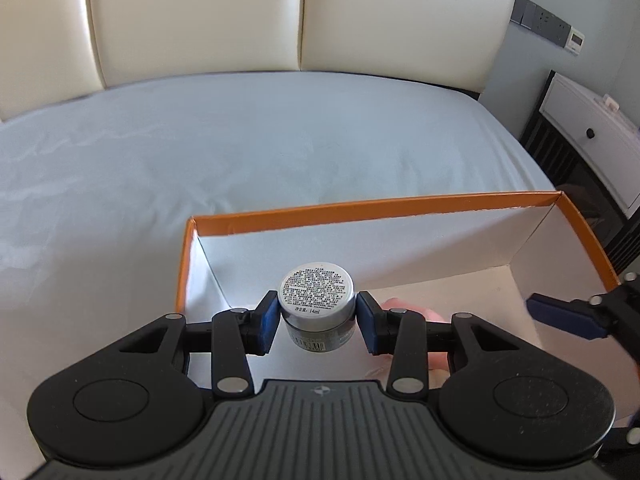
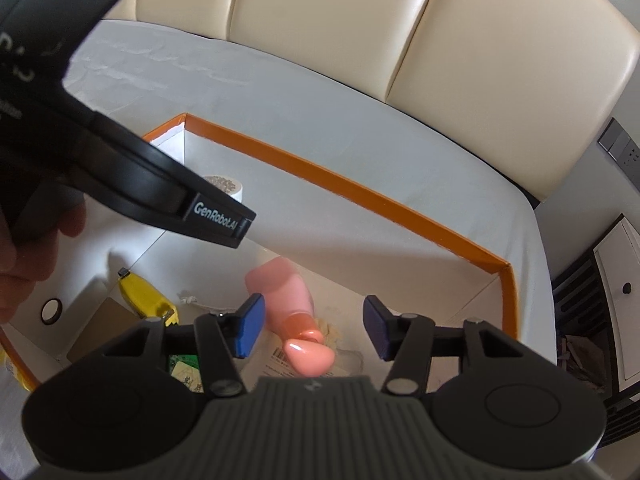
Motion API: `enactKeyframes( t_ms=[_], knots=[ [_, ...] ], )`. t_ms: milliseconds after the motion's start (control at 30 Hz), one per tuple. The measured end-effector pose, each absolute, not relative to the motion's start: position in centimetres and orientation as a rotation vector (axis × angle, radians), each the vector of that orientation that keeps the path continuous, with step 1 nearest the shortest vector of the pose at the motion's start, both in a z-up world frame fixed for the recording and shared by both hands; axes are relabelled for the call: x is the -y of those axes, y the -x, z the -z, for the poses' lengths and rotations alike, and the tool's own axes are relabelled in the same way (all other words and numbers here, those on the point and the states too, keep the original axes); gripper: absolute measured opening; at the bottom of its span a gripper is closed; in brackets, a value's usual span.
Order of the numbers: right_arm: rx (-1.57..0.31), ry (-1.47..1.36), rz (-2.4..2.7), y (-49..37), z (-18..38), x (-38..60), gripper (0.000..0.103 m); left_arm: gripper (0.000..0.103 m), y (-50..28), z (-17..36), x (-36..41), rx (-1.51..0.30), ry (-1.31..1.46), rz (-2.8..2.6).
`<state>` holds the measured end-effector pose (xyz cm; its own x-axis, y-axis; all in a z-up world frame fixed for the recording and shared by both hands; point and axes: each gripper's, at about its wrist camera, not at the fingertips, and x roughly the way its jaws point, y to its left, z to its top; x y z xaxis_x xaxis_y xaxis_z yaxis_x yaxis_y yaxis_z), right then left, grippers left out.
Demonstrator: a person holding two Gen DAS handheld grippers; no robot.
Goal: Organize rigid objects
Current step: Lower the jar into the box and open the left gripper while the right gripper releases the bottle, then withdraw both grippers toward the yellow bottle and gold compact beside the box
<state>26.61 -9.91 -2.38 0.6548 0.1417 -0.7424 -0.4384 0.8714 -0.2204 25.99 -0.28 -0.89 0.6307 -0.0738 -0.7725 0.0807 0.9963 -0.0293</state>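
Our left tongs [image 1: 317, 322] clamp a small jar [image 1: 318, 307], its base label reading "14ml", above the orange-rimmed box [image 1: 360, 205]. Our right tongs [image 2: 312, 326] gape wide over a pink bottle [image 2: 294, 308] inside it; the left tool reads "GenRoboLAI".

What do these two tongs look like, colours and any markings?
Both are matte black plastic linkages with silver pivot rivets, round housings on each side and a ribbed grey body bearing a small emblem. The left tongs and right tongs carry blue rubber pads. White "GenRoboAI" lettering marks the left unit's side. No cables show.
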Motion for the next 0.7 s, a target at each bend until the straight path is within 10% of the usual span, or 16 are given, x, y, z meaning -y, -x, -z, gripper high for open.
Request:
enactKeyframes(
  t_ms=[167, 333, 700],
  knots=[
    [-0.786, 0.394, -0.343, -25.7, 2.1, 9.8, 0.057, 0.047, -26.0, 0.9, 0.4, -0.905, -0.006, 0.076],
    [-0.778, 0.39, -0.341, -25.2, 1.6, 9.8, 0.06, 0.069, -25.3, 0.2, 0.4, -0.864, -0.006, 0.085],
    [-0.722, 0.346, -0.318, -23.8, -0.3, 10.4, 0.061, 0.069, -21.7, -3.0, -0.2, -0.736, 0.066, 0.105]
  ],
)
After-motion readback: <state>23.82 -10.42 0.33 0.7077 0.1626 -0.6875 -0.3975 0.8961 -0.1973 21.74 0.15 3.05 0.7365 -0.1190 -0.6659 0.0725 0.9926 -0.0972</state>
